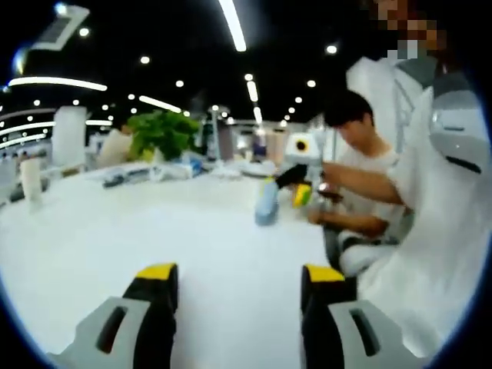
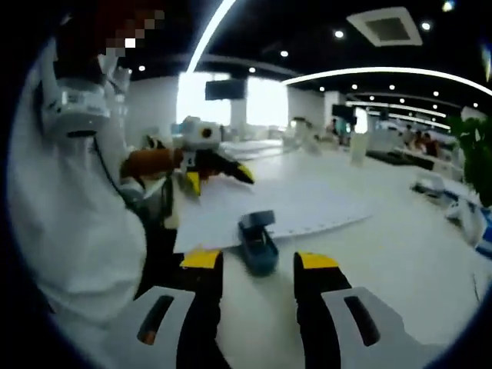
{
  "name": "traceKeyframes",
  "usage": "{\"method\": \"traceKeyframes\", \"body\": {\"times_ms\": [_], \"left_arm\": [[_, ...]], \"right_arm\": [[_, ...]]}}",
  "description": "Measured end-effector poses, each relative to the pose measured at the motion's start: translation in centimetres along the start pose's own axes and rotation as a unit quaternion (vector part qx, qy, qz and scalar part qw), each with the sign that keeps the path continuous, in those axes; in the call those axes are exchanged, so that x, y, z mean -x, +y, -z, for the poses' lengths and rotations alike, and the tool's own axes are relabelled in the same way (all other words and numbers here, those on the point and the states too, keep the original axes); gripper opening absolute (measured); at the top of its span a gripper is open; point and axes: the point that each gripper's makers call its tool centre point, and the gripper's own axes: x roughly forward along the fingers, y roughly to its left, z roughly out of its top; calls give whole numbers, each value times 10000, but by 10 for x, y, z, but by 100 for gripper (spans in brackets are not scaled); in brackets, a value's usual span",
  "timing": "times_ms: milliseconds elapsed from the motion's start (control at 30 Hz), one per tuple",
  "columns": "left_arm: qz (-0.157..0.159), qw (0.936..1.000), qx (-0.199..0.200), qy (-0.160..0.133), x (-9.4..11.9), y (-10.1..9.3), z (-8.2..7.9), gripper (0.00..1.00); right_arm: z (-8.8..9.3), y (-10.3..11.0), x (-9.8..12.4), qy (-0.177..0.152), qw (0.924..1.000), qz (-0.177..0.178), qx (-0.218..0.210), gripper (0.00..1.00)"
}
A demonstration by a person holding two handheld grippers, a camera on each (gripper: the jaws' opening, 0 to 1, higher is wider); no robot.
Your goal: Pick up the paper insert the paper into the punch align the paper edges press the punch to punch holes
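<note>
No legible writing or brand marks are showing on any item. In the right gripper view, the right hand-held gripper is sitting with jaws spread and empty, just behind the small teal punch, whose front is resting on the near edge of the flat white paper lying on the glossy white table. In the left gripper view, the left hand-held gripper is hovering spread and empty over the table, with a blurred bluish object beyond it too indistinct to identify.
</note>
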Motion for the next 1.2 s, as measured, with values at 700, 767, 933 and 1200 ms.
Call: {"method": "traceKeyframes", "body": {"times_ms": [700, 767, 933, 1200], "left_arm": [[213, 9997, 121, 1, -14, -3, -6, 64], [278, 9994, 220, -34, -20, 0, -9, 62], [329, 9993, 84, 140, -26, 0, -1, 60], [228, 9990, -251, 299, -27, 2, 6, 61]], "right_arm": [[5, 0, -15, 118, 9986, -505, -54, 35], [4, -2, -14, 123, 9986, -510, -40, 35], [5, -2, -16, 127, 9982, -577, -47, 34], [9, 2, -16, 198, 9977, -648, -38, 34]]}}
